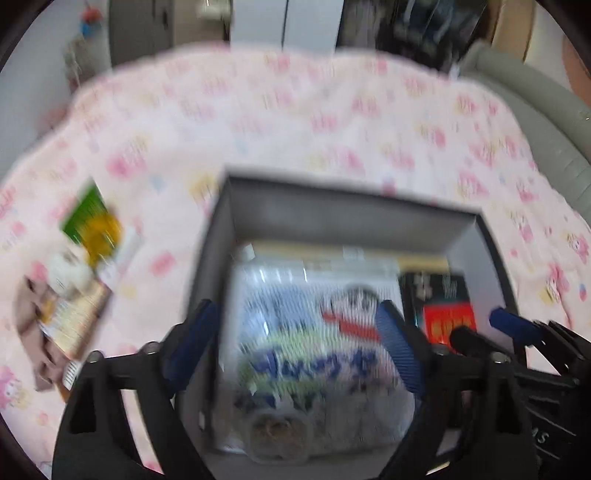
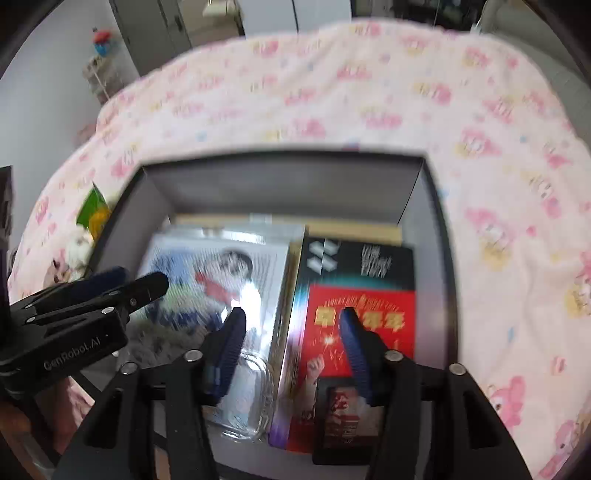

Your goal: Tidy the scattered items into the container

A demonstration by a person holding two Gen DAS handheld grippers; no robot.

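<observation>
A pink blanket (image 2: 369, 110) printed with cartoon figures covers the whole bed. Beyond its far edge stand grey cabinet doors (image 2: 155, 29). By the far left corner, a small shelf (image 2: 98, 74) carries a red and blue toy (image 2: 100, 38).

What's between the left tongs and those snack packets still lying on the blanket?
The box's left wall. The left tongs hang open over the clear packet inside the box, and the loose packets lie on the blanket outside that wall.
</observation>
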